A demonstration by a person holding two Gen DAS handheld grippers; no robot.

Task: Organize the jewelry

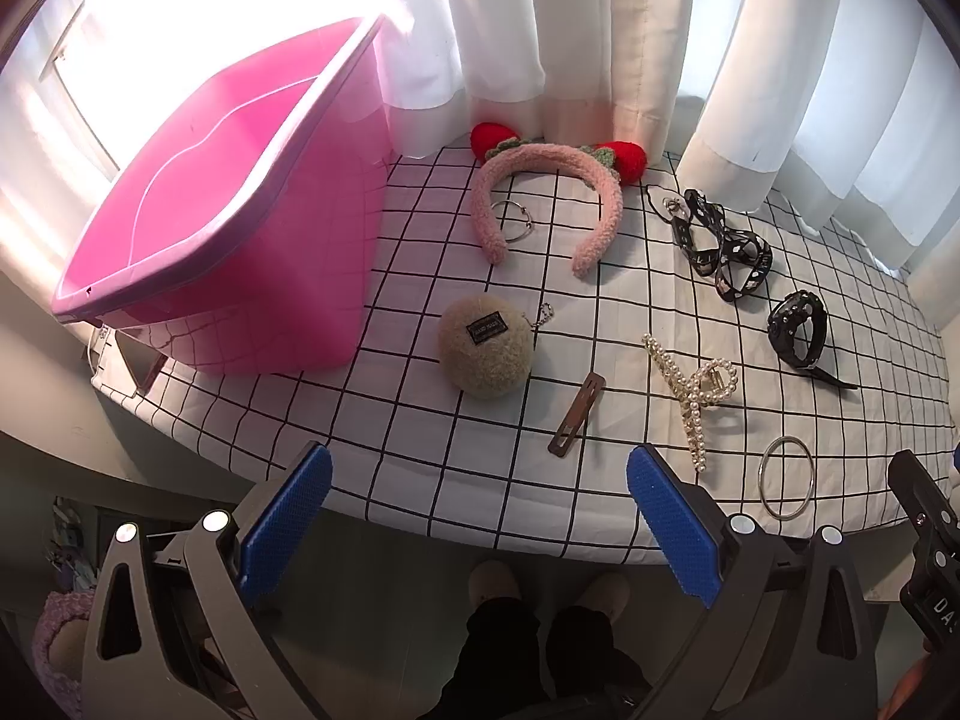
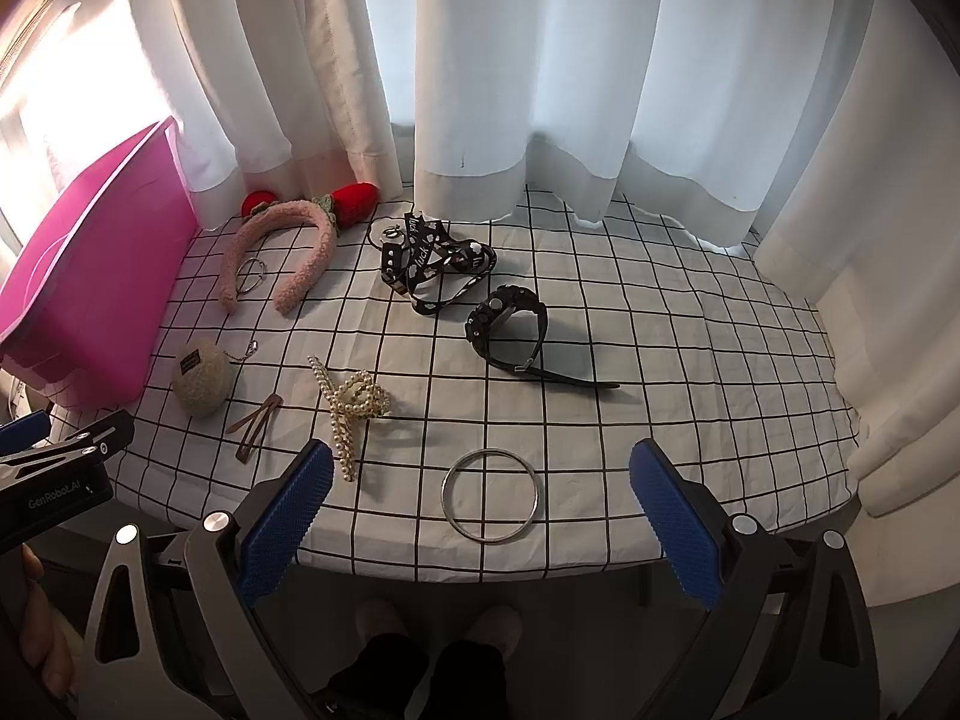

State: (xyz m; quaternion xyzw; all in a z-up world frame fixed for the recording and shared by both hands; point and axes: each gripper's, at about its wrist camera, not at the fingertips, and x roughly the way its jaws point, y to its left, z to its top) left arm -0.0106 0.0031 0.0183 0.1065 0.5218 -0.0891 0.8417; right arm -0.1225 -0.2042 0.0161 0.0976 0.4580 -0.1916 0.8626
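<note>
A pink bin (image 1: 240, 240) (image 2: 90, 276) stands at the table's left. On the checked cloth lie a pink fuzzy headband (image 1: 543, 195) (image 2: 282, 252), a beige pom-pom keychain (image 1: 485, 345) (image 2: 201, 381), a brown hair clip (image 1: 577, 412) (image 2: 255, 423), a pearl claw clip (image 1: 696, 393) (image 2: 351, 408), a silver bangle (image 1: 786, 477) (image 2: 491, 495), a black watch (image 1: 798, 330) (image 2: 510, 324) and a black printed ribbon (image 1: 723, 246) (image 2: 435, 264). My left gripper (image 1: 480, 519) is open and empty above the table's front edge, before the hair clip. My right gripper (image 2: 483, 522) is open and empty, just short of the bangle.
White curtains (image 2: 540, 90) hang behind the table. A small ring (image 1: 513, 220) (image 2: 249, 276) lies inside the headband's arc. The person's legs and slippers (image 1: 540, 594) show below the table edge. The left gripper's body (image 2: 54, 474) shows at the right wrist view's left.
</note>
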